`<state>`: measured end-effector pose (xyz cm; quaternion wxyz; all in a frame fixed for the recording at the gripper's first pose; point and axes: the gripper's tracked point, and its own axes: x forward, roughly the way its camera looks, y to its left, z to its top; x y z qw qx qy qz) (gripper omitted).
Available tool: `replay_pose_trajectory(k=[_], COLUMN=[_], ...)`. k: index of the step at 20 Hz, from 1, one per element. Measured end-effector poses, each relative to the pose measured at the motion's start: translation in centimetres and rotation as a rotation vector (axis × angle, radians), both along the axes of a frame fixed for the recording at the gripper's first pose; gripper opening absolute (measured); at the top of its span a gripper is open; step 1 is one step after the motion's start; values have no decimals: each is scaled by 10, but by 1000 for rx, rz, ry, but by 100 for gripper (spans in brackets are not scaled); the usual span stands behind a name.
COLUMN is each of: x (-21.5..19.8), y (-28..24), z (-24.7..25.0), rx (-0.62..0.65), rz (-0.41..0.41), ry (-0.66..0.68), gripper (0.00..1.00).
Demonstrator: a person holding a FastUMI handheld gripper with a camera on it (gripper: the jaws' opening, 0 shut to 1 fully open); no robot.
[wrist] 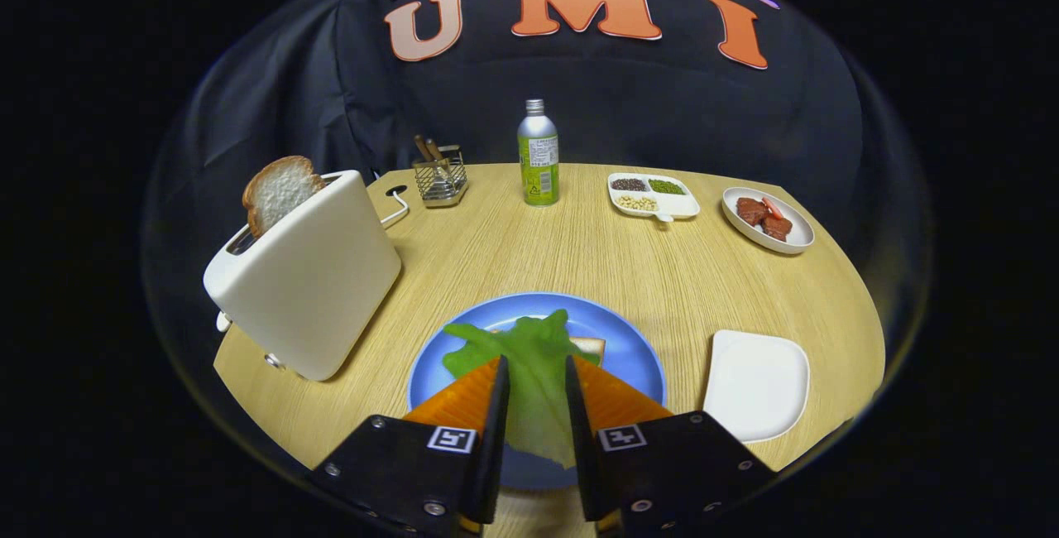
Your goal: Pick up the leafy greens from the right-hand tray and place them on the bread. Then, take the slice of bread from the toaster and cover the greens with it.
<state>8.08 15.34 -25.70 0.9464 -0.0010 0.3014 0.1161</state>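
Leafy greens (534,372) lie draped over the bread (589,346) on the blue plate (629,356), their long axis running near to far, straight between the fingers of the tool (536,377). The fingers stand narrowly apart on either side of the leaf; whether they press on it cannot be told. The slice of bread (277,190) stands upright in the toaster (310,281), far left of the tool, with bare tabletop (546,248) between. The white tray (757,385) sits near right. Judged next: release, then swing left, approaching the slice from above.
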Motion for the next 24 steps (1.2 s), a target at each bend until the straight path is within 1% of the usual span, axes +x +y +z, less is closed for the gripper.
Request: replay_pose_trajectory(k=[1, 2, 3, 4, 5, 6, 7, 11, 17, 21, 24], x=[1, 2, 3, 5, 5, 6, 7, 10, 18, 21, 24], y=[-1, -2, -4, -5, -5, -6, -7, -6, 14, 43, 73], z=[0, 1, 1, 2, 4, 6, 9, 33, 97, 140, 161], rx=[7, 11, 13, 15, 21, 28, 33, 39, 33, 24, 18], rz=[-5, -12, -19, -24, -29, -38, -47, -71, -72, -43, -16], ry=[1, 2, -1, -5, -9, -14, -17, -49, -154, -230, -265], gripper=[44, 52, 56, 68, 74, 91, 97, 98, 98, 98, 98])
